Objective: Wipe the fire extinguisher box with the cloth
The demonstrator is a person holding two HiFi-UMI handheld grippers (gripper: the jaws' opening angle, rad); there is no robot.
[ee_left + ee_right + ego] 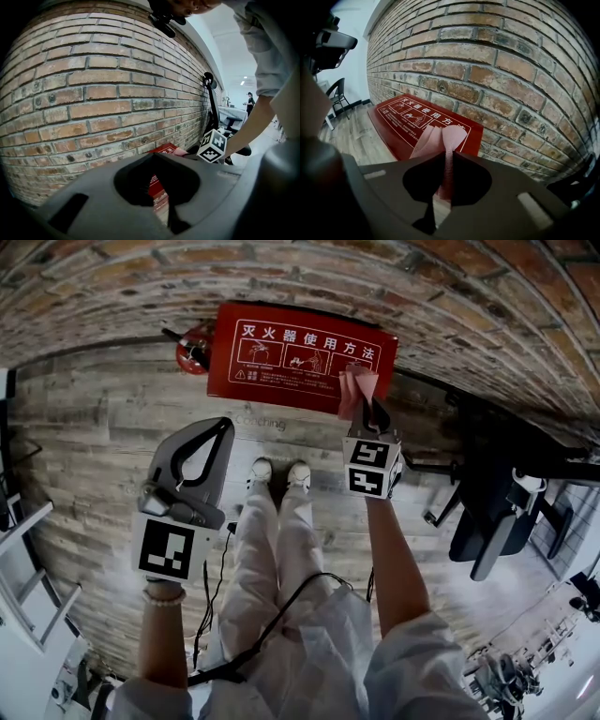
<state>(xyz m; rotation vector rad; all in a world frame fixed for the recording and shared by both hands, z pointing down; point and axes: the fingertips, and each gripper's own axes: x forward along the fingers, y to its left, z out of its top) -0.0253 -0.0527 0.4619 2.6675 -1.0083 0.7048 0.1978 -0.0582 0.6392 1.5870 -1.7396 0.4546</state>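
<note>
A person stands over a flat red metal fire extinguisher box with white lettering on its lid, which lies on a pale wooden plank floor against a red brick wall. The right gripper has its jaws clamped on a folded pink cloth, whose free end pokes out over the box's near right corner. Whether the cloth touches the lid cannot be told. The left gripper hangs back over the floor, well short of the box, with its jaws together and nothing between them. The task appears to be at the wiping step, at or near its start, with the cloth brought to one corner. The next move likely calls for pressing the cloth flat on the lid and sweeping it leftward across the lettering.
</note>
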